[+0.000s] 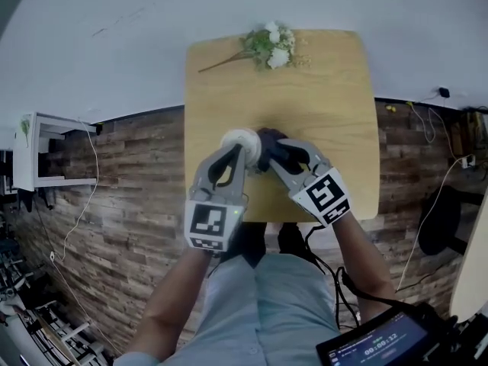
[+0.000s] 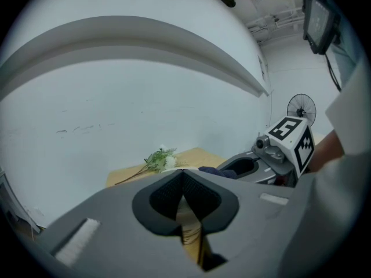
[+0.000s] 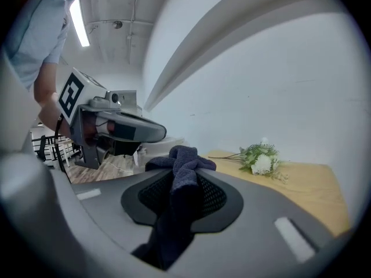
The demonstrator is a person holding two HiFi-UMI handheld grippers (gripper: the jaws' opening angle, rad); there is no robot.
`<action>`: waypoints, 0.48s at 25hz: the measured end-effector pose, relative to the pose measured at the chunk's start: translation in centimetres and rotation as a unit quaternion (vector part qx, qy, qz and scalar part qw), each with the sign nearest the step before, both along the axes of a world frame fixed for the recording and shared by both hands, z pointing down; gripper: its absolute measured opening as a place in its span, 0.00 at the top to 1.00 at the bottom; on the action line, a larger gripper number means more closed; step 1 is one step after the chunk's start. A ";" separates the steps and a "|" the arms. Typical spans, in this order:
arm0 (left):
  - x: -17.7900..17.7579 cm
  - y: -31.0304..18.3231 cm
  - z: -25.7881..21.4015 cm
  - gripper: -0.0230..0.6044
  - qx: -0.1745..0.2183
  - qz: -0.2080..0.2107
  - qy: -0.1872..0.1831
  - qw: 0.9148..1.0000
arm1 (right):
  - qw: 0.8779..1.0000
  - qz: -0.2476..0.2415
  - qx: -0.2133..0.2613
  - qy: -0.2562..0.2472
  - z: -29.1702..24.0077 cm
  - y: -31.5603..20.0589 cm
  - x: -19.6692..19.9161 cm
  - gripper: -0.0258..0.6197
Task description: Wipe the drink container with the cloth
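Note:
The drink container (image 1: 241,142) is a cup with a white lid, held over the middle of the wooden table (image 1: 328,97). My left gripper (image 1: 235,155) is shut on it. Its tan side (image 2: 189,227) shows between the jaws in the left gripper view. A dark blue cloth (image 1: 273,146) is bunched against the cup's right side, and my right gripper (image 1: 279,158) is shut on it. In the right gripper view the cloth (image 3: 184,172) fills the jaws, with the cup's lid (image 3: 161,144) just beyond, under the left gripper (image 3: 116,127). The left gripper view shows the right gripper (image 2: 278,152) and the cloth (image 2: 215,170).
A sprig of white flowers with green leaves (image 1: 268,46) lies at the table's far edge by the white wall. The floor around is wood plank, with cables (image 1: 84,204) and a white shelf (image 1: 42,151) at the left. The person's legs are below the table's near edge.

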State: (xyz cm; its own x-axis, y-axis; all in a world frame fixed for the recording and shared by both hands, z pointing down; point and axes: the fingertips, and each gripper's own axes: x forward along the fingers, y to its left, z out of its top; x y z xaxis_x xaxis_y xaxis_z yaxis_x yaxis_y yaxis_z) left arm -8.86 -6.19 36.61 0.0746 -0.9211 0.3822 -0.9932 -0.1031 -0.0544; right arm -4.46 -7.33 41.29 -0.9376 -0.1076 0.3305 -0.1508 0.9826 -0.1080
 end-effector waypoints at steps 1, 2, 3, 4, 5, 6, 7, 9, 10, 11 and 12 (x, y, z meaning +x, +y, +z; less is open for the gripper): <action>0.2 0.1 0.0 0.94 -0.001 0.005 0.001 1.000 | 1.000 0.002 0.005 -0.003 -0.6 0.0 0.2 0.81; 0.3 0.1 0.1 0.94 -0.003 0.010 0.005 1.000 | 1.000 0.004 0.011 -0.008 -1.2 0.1 0.5 0.81; 0.4 0.1 0.1 0.94 -0.004 0.013 0.010 1.000 | 1.000 0.005 0.017 -0.014 -2.0 0.1 0.6 0.81; 0.3 0.0 0.2 0.94 -0.006 0.015 0.018 1.000 | 0.999 0.006 0.024 -0.021 -2.7 0.1 0.7 0.81; 0.1 0.0 0.3 0.94 -0.007 0.013 0.029 0.999 | 0.999 0.006 0.032 -0.027 -3.5 0.0 0.8 0.81; -0.4 -0.1 0.3 0.94 -0.008 0.007 0.043 0.999 | 0.999 0.007 0.039 -0.033 -4.2 0.0 0.8 0.81; -1.0 -0.2 0.2 0.94 -0.007 -0.001 0.057 0.998 | 0.998 0.007 0.045 -0.039 -4.9 -0.1 0.8 0.81; -2.4 -0.1 -0.5 0.94 -0.004 -0.016 0.071 0.997 | 0.997 0.008 0.057 -0.049 -6.2 0.0 0.8 0.81; -2.9 0.0 -0.9 0.94 0.000 -0.019 0.072 0.997 | 0.997 0.009 0.062 -0.053 -6.9 0.2 1.0 0.81; -3.3 0.0 -1.5 0.94 0.004 -0.020 0.071 0.997 | 0.996 0.011 0.068 -0.057 -7.5 0.5 1.3 0.81; -3.4 0.1 -2.0 0.94 0.007 -0.017 0.069 0.997 | 0.995 0.013 0.075 -0.061 -8.1 0.8 1.6 0.81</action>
State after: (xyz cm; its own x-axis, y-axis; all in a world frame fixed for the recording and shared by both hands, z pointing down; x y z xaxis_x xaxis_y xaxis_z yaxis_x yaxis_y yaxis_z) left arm -12.25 -6.04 34.61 0.0947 -0.9294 0.3567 -0.9941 -0.0696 0.0826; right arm -2.83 -6.49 33.17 -0.9659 -0.1717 0.1936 -0.1712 0.9850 0.0197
